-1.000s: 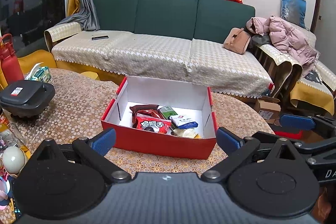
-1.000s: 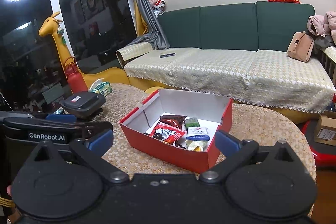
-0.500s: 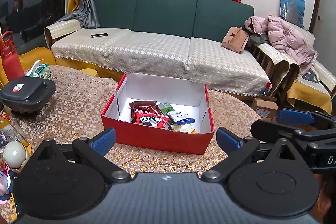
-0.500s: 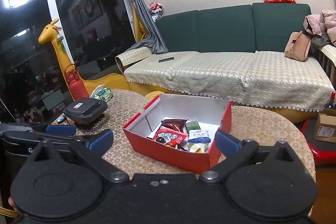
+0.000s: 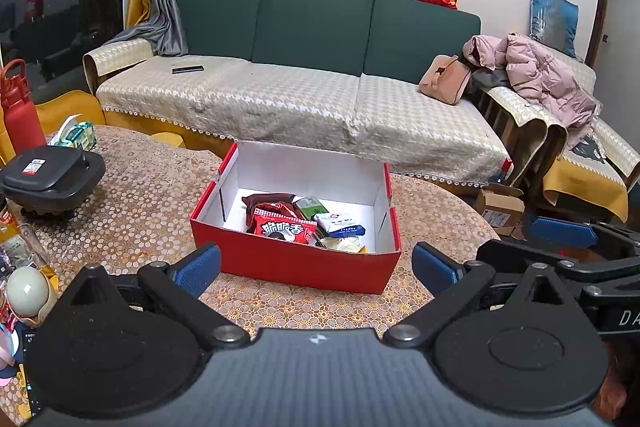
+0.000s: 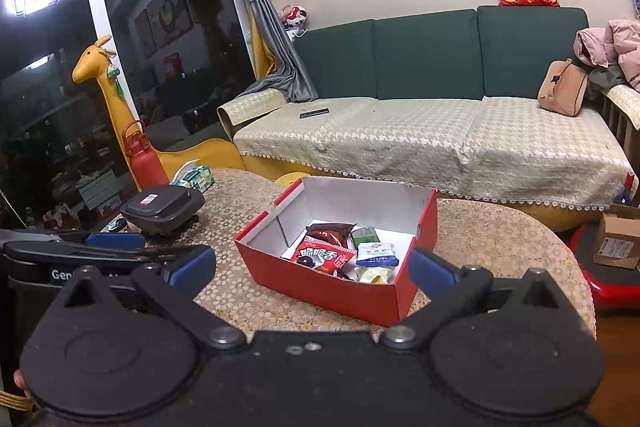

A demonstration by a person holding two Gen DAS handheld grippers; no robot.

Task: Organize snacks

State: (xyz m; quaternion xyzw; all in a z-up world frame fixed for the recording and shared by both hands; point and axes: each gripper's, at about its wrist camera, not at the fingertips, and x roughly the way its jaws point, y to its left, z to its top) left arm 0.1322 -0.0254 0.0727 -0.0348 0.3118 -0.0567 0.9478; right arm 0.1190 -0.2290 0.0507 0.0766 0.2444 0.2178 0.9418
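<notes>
While the left gripper [image 5: 316, 263] and the right gripper [image 6: 312, 265] both hang with jaws spread wide and nothing between them, the snack packets [image 5: 298, 223] lie heaped in the red cardboard box [image 5: 296, 265] at mid-frame on the lace-covered table [image 5: 132, 211], none outside it that I can see. Judging by this, the sorting looks finished or paused; any next move calls for reaching down into the box
</notes>
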